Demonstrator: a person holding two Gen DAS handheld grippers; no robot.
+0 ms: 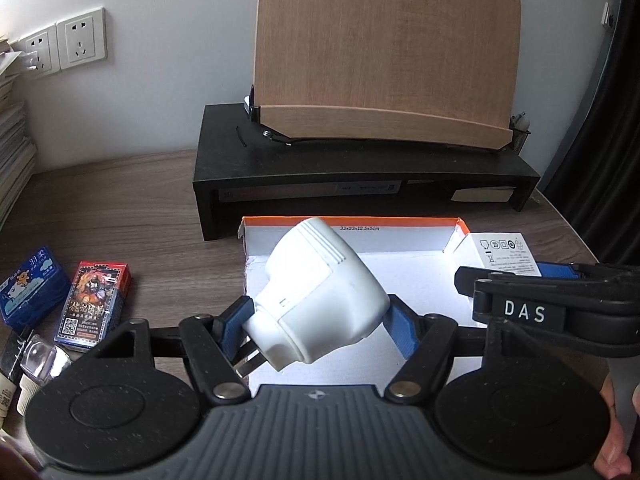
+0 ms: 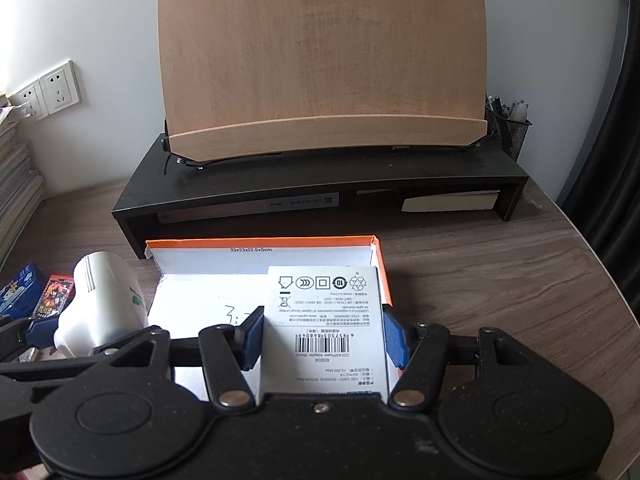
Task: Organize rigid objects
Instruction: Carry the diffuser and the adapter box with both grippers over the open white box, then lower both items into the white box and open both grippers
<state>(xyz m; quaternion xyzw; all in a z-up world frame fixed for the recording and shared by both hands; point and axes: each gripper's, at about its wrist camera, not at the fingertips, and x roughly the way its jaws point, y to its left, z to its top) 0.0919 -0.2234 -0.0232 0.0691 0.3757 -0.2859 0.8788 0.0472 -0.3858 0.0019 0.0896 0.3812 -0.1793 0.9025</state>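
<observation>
My left gripper [image 1: 320, 326] is shut on a white power plug adapter [image 1: 324, 292], held tilted above the left part of an open white box lid with an orange rim [image 1: 352, 221]. The adapter also shows in the right wrist view [image 2: 104, 300]. My right gripper [image 2: 324, 338] is shut on a small white product box with a barcode [image 2: 326, 320], held over the right part of the same lid [image 2: 260, 243]. In the left wrist view the right gripper [image 1: 520, 280] and its white box [image 1: 502, 254] sit at the right.
A black monitor riser [image 1: 360, 168] carries a wooden book stand [image 1: 384, 60] behind the lid. A blue card box [image 1: 30, 286], a red card box [image 1: 94, 304] and small bottles [image 1: 36, 364] lie at left. Books are stacked at the far left [image 1: 12, 152]. Wall sockets [image 1: 80, 40].
</observation>
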